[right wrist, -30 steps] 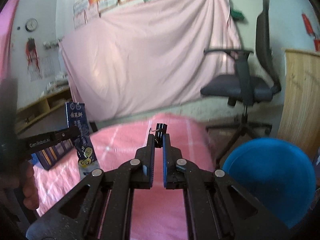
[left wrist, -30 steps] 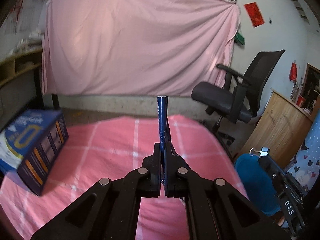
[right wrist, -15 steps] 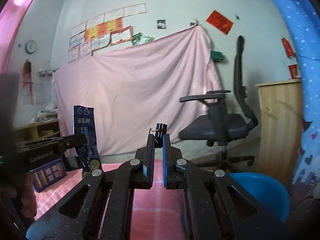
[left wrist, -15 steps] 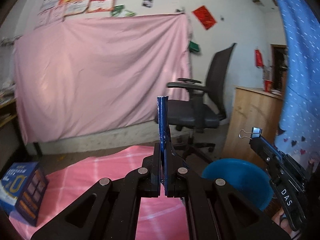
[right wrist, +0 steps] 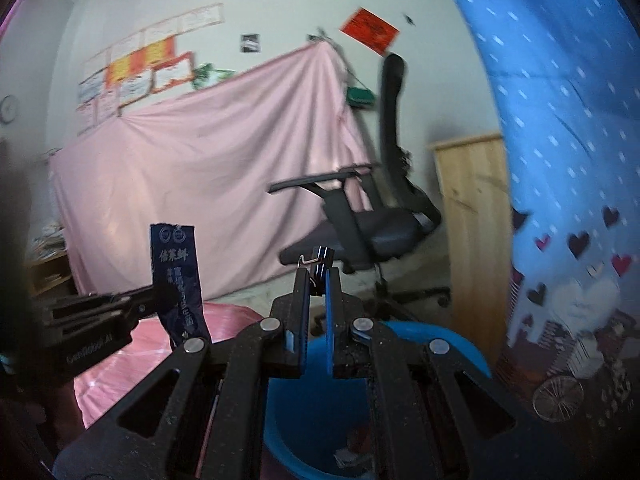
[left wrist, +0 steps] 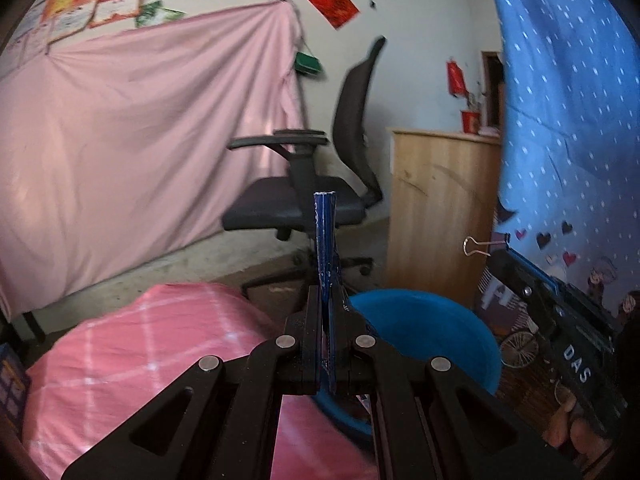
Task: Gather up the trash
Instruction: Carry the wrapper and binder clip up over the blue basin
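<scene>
My left gripper (left wrist: 327,300) is shut on a dark blue wrapper (left wrist: 325,240), held edge-on and upright; the wrapper also shows flat in the right wrist view (right wrist: 178,280). My right gripper (right wrist: 316,280) is shut on a black binder clip (right wrist: 320,258), which also shows in the left wrist view (left wrist: 486,242). Both grippers hang over a blue bin (left wrist: 432,328), which lies just below my right gripper (right wrist: 424,344) with some scraps at its bottom.
A table with a pink checked cloth (left wrist: 140,352) is at the left. A black office chair (left wrist: 320,184) and a wooden cabinet (left wrist: 440,208) stand behind the bin. A blue dotted curtain (left wrist: 568,128) hangs at the right. A blue box edge (left wrist: 10,384) shows far left.
Both grippers have swung right, away from the pink table and the blue box, and now sit above the blue bin. Both stay shut on their items.
</scene>
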### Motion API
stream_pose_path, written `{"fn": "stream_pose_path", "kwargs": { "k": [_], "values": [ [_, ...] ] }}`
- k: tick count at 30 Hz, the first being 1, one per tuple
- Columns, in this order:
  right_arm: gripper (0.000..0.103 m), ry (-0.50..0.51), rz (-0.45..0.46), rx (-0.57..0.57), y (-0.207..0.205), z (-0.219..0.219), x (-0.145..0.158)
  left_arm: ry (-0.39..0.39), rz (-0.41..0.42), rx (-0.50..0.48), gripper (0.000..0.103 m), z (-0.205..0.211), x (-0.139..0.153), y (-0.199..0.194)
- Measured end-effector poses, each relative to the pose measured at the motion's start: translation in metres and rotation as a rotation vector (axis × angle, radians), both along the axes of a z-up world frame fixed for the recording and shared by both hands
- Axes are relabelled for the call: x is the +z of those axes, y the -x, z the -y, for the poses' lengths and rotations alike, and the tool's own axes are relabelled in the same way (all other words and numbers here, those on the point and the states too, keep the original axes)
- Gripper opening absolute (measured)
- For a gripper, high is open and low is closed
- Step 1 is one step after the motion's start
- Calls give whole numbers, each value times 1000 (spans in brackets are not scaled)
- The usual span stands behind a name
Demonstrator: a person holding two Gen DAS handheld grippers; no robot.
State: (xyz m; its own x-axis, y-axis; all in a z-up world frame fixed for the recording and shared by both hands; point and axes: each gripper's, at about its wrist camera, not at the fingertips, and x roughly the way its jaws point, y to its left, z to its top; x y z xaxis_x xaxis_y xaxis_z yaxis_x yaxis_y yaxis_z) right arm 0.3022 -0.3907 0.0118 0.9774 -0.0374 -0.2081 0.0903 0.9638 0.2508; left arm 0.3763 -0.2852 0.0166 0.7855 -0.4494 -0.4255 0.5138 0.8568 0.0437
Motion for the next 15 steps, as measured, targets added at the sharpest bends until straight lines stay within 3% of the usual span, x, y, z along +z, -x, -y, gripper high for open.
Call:
{"fn": "stream_pose_path", "kwargs": {
  "k": [7, 15],
  "values": [
    [33, -96, -121, -29, -15, 31, -21, -24, -63, -40, 1, 21, -23, -9],
    [33, -158, -194, -32, -24, 39, -34, -11, -130, -43, 1, 33, -32, -23]
  ]
}}
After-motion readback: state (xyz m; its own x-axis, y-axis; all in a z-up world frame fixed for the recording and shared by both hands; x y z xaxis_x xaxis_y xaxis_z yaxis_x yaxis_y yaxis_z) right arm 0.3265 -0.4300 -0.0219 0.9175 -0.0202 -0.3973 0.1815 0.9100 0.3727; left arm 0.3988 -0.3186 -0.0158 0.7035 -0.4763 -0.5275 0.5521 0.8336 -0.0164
